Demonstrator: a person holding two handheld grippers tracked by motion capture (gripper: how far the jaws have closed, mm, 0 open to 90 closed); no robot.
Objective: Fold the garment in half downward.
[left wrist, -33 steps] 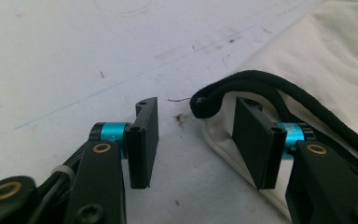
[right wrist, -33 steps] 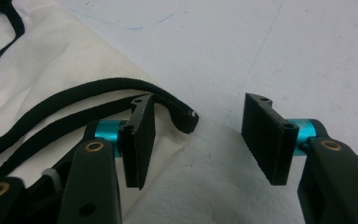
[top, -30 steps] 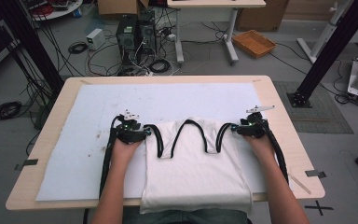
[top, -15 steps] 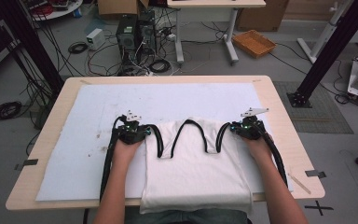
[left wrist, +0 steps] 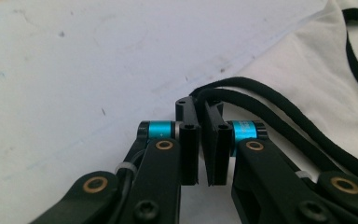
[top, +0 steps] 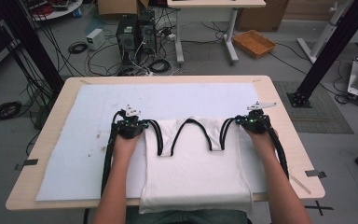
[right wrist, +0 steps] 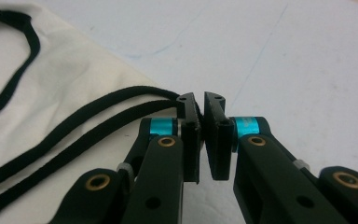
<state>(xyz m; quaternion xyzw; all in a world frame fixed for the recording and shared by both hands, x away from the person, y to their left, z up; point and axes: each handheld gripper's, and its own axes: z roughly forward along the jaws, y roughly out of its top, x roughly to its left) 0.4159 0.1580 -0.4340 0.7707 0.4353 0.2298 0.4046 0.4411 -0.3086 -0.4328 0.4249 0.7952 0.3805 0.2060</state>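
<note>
— On the white mat (top: 98,112), the left gripper (top: 135,127) has just clenched the tank top's (top: 193,163) left strap (left wrist: 261,100).
— And the right gripper (top: 248,124)?
— Same: freshly clamped on the right strap (right wrist: 121,100). The garment stretches between them, its length running toward the person.
— Anything hidden?
— Its hem drops past the table (top: 279,100) edge; how much fabric each pinch catches, I can't tell.

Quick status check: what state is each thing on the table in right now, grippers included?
White tank top: flat on the table cover, folded, hem hanging over the near edge.
Left gripper: just closed, shut on the black-trimmed left strap.
Right gripper: just closed, shut on the black-trimmed right strap.
White table cover: spread flat, lightly marked.
</note>
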